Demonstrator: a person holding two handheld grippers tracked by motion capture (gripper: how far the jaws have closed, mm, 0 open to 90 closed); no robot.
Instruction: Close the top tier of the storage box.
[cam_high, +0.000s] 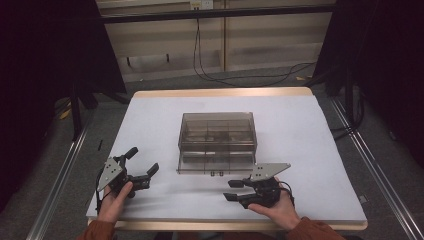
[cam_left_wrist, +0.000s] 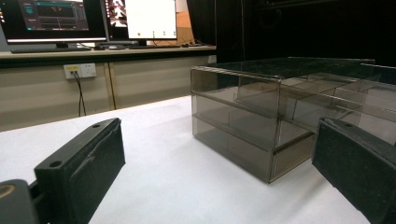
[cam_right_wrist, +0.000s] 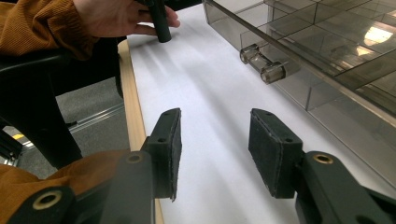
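1. Resting low at the near edge of the desk (cam_high: 300, 125), both grippers hold nothing: the left gripper (cam_high: 141, 162) has its jaws spread wide, the right gripper (cam_high: 233, 190) stands moderately open.
2. No contact is made yet; this looks like a start pose. A likely next move is the right gripper closing on the drawer knobs (cam_right_wrist: 261, 63) just ahead of it.
3. Ahead of and between the grippers sits the smoky transparent drawer organizer (cam_high: 217, 141), shut, its compartments apparently empty.
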